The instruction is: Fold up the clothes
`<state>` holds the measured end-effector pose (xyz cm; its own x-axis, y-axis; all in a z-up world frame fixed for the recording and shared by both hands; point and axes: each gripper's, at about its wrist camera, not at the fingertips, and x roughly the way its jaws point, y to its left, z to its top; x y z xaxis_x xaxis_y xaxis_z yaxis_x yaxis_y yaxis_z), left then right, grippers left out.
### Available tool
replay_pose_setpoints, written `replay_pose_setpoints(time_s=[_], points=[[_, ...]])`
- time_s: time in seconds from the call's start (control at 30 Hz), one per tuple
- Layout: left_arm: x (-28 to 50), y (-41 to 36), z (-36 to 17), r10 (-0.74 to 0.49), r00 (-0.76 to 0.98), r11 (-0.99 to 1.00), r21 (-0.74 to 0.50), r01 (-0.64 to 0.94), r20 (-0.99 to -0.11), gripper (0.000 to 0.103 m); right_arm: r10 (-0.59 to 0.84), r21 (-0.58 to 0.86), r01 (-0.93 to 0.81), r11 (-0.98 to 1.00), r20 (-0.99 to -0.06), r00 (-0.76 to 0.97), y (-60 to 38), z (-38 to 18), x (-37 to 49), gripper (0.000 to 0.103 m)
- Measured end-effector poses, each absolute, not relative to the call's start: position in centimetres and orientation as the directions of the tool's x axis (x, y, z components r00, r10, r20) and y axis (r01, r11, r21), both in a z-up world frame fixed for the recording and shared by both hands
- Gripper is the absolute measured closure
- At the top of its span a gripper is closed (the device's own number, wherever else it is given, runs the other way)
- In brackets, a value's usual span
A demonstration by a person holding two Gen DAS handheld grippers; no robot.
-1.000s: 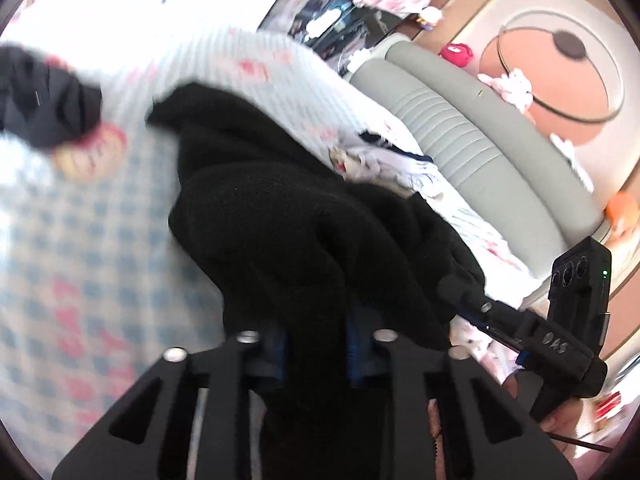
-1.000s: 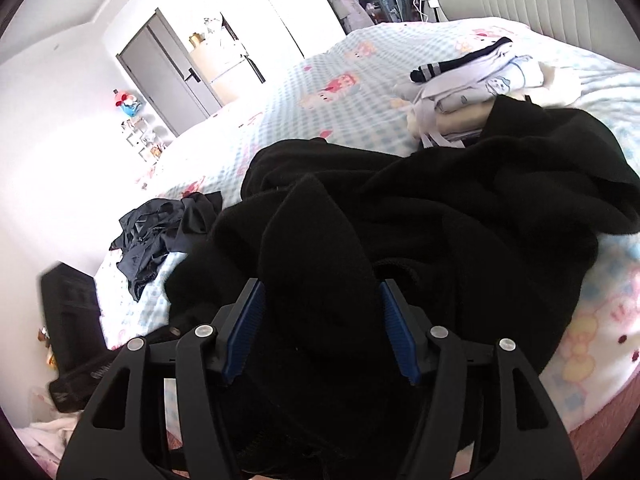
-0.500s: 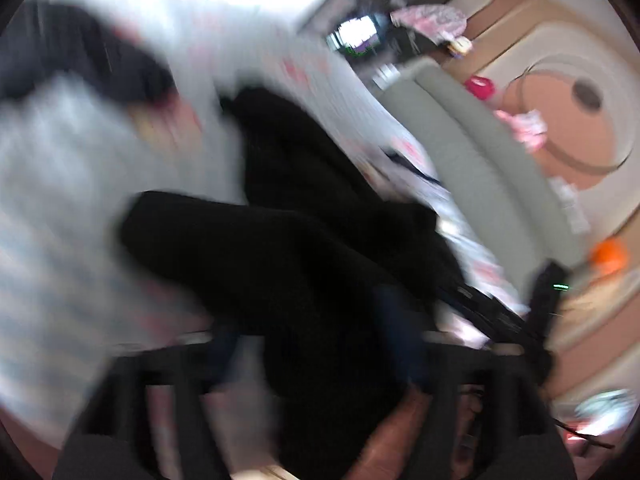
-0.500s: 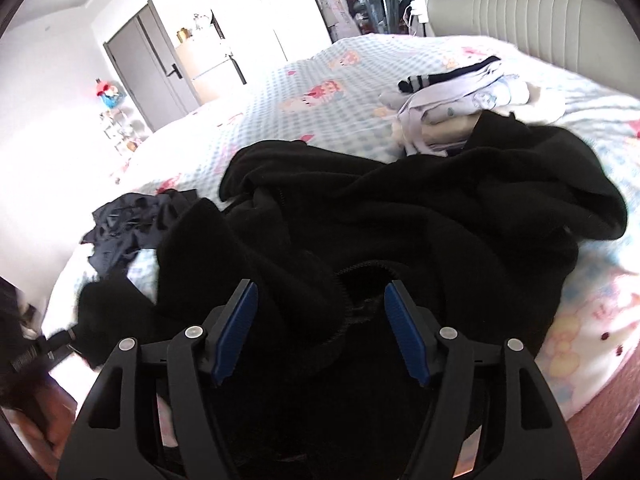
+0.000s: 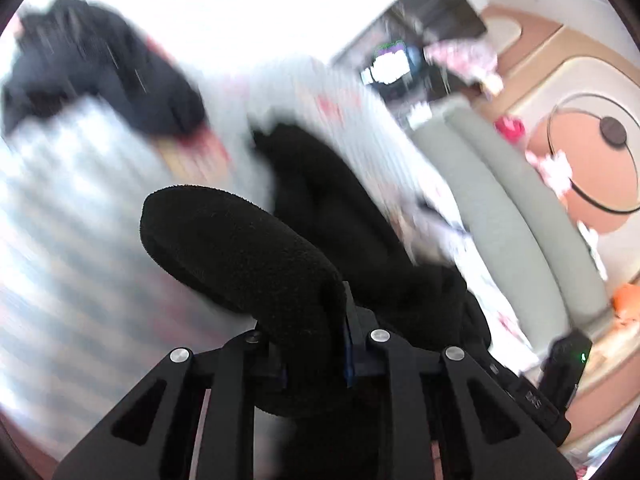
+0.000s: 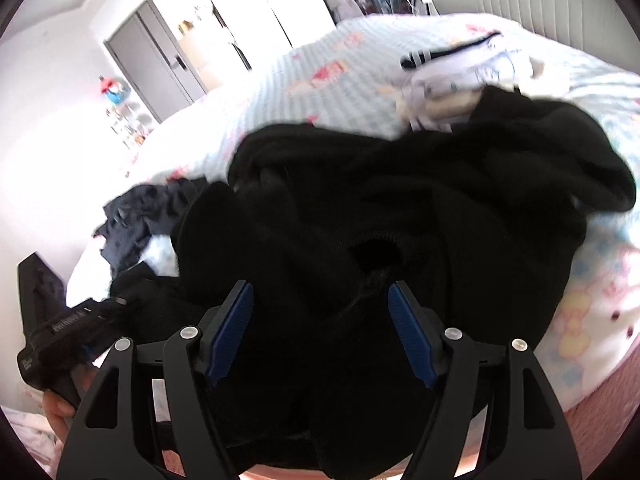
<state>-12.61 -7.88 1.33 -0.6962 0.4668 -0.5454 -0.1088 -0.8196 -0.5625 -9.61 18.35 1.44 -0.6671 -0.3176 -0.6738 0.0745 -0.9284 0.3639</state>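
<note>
A checked bed (image 6: 320,92) fills the room. Nearest, the left gripper (image 5: 314,354) is closing, pinching a fold of the black garment (image 6: 420,220). The right gripper (image 6: 320,320) is spread wide over the garment heaped on the bed's near edge. Beyond it lie folded clothes (image 6: 460,80) and a dark heap (image 6: 140,220).

A black fleece garment (image 6: 420,208) lies crumpled across the checked bed, one thick fold (image 5: 248,248) lifted.
</note>
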Motion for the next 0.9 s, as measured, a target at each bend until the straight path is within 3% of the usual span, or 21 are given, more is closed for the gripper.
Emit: replay_pose_setpoints(time_s=[0.13,0.23,0.27,0.3,0.33,0.53,0.6,0.67,0.7,0.77,0.83,0.9], points=[[-13.0,-18.4,8.1,0.138,-0.846,-0.919,-0.384,0.084,-0.515,0.084,-0.255,0.259,0.100,-0.961,-0.680,-0.687,19.2,2.4,-10.7,0.031],[-12.5,-24.0,10.7,-0.100,-0.818,-0.898,-0.304,0.320,-0.566,0.078,-0.290,0.318,0.084,-0.944,-0.683,-0.670,20.0,1.8,-11.5,0.031],[-12.0,-25.0,10.6,-0.120,-0.800,-0.889,-0.295,0.350,-0.588,0.063,-0.314,0.350,0.082,-0.933,-0.684,-0.659,20.1,1.4,-11.7,0.031],[-11.7,-25.7,10.1,-0.117,-0.783,-0.887,-0.291,0.360,-0.611,0.040,-0.328,0.361,0.086,-0.928,-0.689,-0.646,19.9,1.0,-11.5,0.031],[-11.4,-26.1,8.8,-0.115,-0.753,-0.885,-0.277,0.373,-0.647,0.032,-0.333,0.360,0.092,-0.928,-0.698,-0.634,19.6,0.8,-11.0,0.031],[-11.1,-20.6,1.1,-0.115,-0.586,-0.940,-0.103,0.326,-0.802,0.029,-0.137,0.110,0.081,-0.991,-0.790,-0.598,20.6,-0.2,-10.3,0.031],[-10.7,-17.4,-0.1,-0.156,-0.553,-0.945,-0.039,0.325,-0.818,0.029,-0.179,0.158,0.085,-0.984,-0.798,-0.575,21.1,-0.4,-9.8,0.031],[-8.5,-14.9,0.1,-0.291,-0.527,-0.907,0.055,0.417,-0.799,0.029,-0.236,0.201,0.125,-0.972,-0.802,-0.548,20.5,-0.8,-9.1,0.031],[-7.7,-13.8,0.3,-0.282,-0.543,-0.908,0.036,0.418,-0.791,0.029,-0.256,0.204,0.155,-0.967,-0.807,-0.533,19.7,-1.2,-8.8,0.031],[-6.3,-11.9,1.6,-0.143,-0.607,-0.950,-0.063,0.305,-0.782,0.029,-0.290,0.208,0.214,-0.955,-0.816,-0.501,18.1,-2.0,-8.3,0.030],[-6.3,-8.1,1.7,-0.033,-0.639,-0.986,-0.078,0.145,-0.769,0.029,-0.306,0.198,0.264,-0.944,-0.825,-0.475,16.3,-2.9,-8.1,0.022],[-6.3,-4.6,0.9,0.132,-0.633,-0.991,-0.125,-0.056,-0.763,0.029,-0.308,0.192,0.282,-0.940,-0.834,-0.459,15.1,-3.8,-8.1,0.022]])
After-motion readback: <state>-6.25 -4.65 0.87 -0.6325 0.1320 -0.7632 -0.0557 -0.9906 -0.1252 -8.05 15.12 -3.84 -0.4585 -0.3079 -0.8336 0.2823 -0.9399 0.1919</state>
